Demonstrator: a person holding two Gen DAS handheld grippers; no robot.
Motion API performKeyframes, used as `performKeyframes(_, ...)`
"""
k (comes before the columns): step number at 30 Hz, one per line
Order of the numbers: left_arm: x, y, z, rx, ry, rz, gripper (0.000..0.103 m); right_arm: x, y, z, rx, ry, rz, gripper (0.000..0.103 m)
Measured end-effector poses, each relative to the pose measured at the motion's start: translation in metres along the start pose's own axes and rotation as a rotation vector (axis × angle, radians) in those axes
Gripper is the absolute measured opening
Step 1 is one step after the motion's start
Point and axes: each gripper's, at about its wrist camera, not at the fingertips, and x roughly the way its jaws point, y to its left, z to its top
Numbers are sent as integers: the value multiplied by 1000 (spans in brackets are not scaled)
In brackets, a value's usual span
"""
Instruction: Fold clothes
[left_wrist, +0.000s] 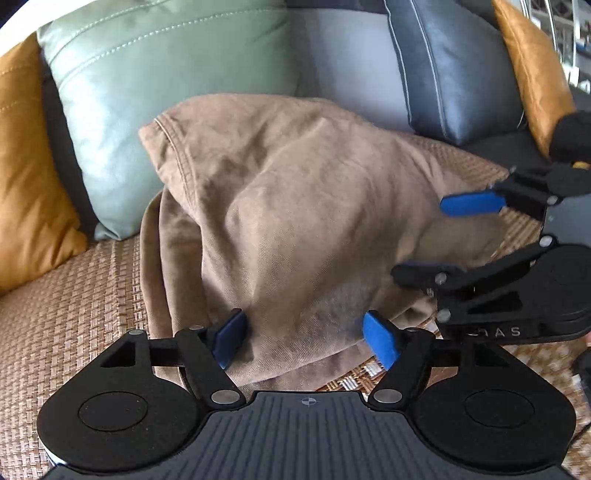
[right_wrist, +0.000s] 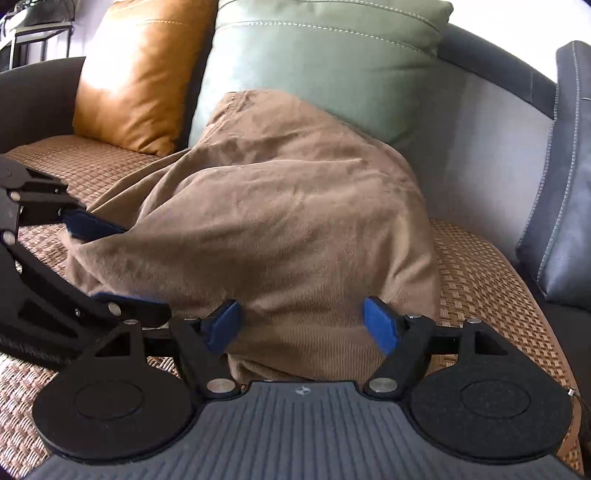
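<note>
brown garment (left_wrist: 295, 206) heaped, rumpled on sofa | L claw (left_wrist: 306, 338) + R claw (right_wrist: 304, 325) wide, empty

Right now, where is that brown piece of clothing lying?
The brown garment lies bunched on the sofa's woven seat mat, its far end leaning against the green cushion, with both open grippers at its near edge.

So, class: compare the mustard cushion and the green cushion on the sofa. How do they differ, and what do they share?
The mustard cushion sits nearest the sofa's dark armrest; the green cushion stands beside it, further along. The brown garment lies heaped up against the green cushion, while the mustard cushion is clear of it. Both look leathery, have visible stitching, and lean against the backrest.
</note>
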Motion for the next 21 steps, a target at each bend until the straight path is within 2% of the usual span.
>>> performKeyframes(2, -22, 19, 8, -74, -35, -72, 82, -6, -9, 7, 7, 11, 64, 79)
performKeyframes(4, -38, 40, 25, -152, -94, -125, 82, -16, -26, 23, 87, -33, 123, 76)
performKeyframes(7, -47, 66, 65, -240, -193, -144, 84, -28, -59, 56, 211, -134, 139, 77)
performKeyframes(10, -20, 85, 114, -294, -224, -139, 84, -6, -76, 95, 223, -146, 117, 77)
performKeyframes(13, 31, 100, 154, -339, -186, -110, 84, 39, -85, 122, 233, -125, 80, 77)
performKeyframes(15, 69, 109, 166, -367, -121, -88, 84, 70, -89, 130, 259, -109, 78, 76)
performKeyframes(19, 134, 121, 161, -342, 10, -8, 82, 130, -92, 130, 325, -53, 65, 74)
performKeyframes(21, 152, 126, 143, -353, 15, -18, 83, 148, -92, 126, 361, -53, 72, 75)
